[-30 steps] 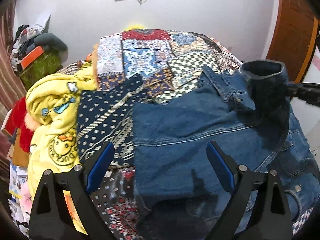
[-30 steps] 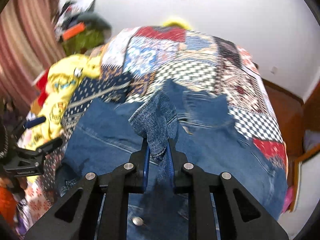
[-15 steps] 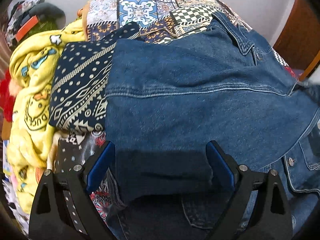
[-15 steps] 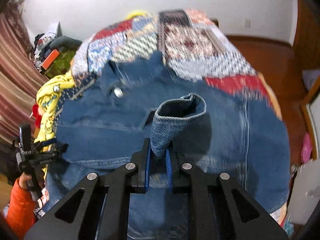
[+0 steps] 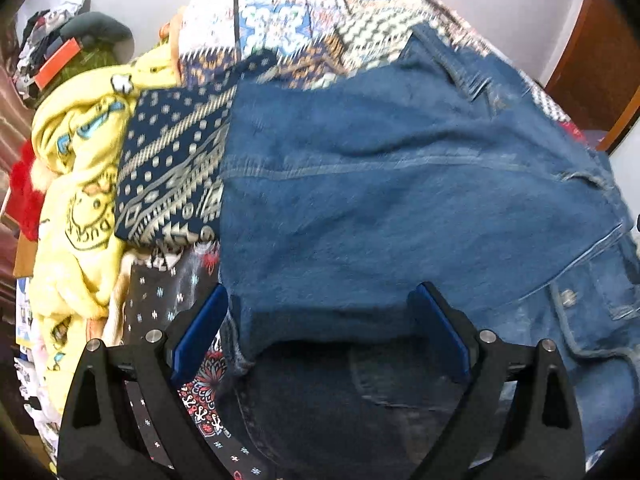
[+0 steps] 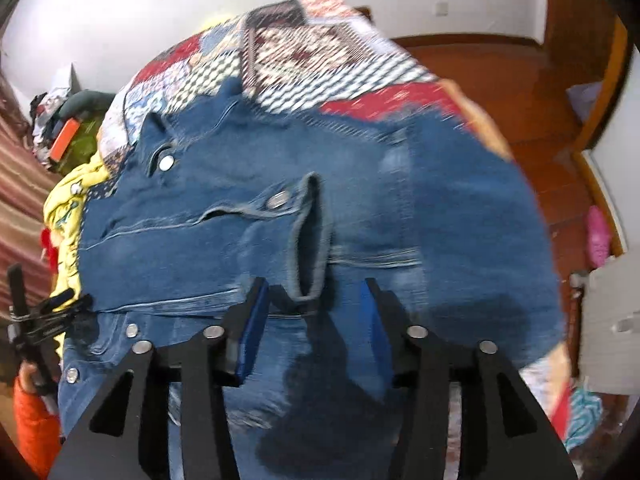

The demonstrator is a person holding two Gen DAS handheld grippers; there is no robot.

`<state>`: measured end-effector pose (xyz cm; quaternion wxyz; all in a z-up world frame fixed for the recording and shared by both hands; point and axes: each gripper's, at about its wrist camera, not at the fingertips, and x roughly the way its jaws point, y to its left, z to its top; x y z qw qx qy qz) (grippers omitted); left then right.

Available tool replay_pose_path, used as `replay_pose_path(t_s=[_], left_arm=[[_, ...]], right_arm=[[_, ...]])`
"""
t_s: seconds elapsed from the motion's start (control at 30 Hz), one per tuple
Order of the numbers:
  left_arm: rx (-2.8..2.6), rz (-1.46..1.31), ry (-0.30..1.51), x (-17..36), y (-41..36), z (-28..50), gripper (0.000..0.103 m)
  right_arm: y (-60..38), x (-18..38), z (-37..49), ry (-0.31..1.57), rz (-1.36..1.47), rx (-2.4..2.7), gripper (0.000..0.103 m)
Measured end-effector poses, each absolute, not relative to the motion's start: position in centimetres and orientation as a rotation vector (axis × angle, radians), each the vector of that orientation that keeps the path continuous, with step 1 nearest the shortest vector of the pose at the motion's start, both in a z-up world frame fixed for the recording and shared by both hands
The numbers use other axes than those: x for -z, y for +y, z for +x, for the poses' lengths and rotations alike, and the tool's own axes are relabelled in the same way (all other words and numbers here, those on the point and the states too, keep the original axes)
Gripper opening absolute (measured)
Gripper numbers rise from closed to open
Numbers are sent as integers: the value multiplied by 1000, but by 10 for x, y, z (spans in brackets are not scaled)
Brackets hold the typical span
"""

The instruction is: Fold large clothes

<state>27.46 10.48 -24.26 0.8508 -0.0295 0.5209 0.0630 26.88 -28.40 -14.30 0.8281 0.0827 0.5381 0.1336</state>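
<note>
- The denim jacket (image 6: 248,240) lies spread across the near half of the patchwork bedspread (image 6: 328,52), its long axis running left to right, collar toward the far left.
- The right gripper (image 6: 310,320) has just been opening; its jaws stand apart, and the sleeve cuff (image 6: 310,236) sits between and just beyond them, apparently touching neither pad, though blur makes this uncertain.
- The cuff lies on the jacket's chest, so the sleeve looks folded inward.
- The left gripper (image 5: 320,320) is spread wide over the jacket's near left edge, holding nothing; it is the nearer one to that side.
- Just left of the jacket are a navy patterned cloth (image 5: 172,176) and a yellow garment (image 5: 76,184), close enough to get caught in a grab.
</note>
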Motion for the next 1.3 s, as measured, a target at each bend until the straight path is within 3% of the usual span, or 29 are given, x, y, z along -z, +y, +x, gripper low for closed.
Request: replay_pose_path(t_s=[0.3, 0.73, 1.03, 1.17, 1.3], left_arm=[[-54, -84, 937, 182, 68, 301, 95], [75, -129, 960, 193, 10, 327, 95], [77, -130, 986, 204, 8, 326, 95], [67, -145, 993, 206, 12, 324, 95], [54, -127, 986, 202, 15, 317, 95]], right_arm=[[-356, 112, 250, 1007, 159, -86, 70], [-430, 203, 241, 1200, 541, 19, 71], [-457, 232, 252, 1159, 806, 27, 73], [-457, 232, 264, 1129, 795, 90, 62], [-455, 220, 269, 1104, 702, 180, 19]])
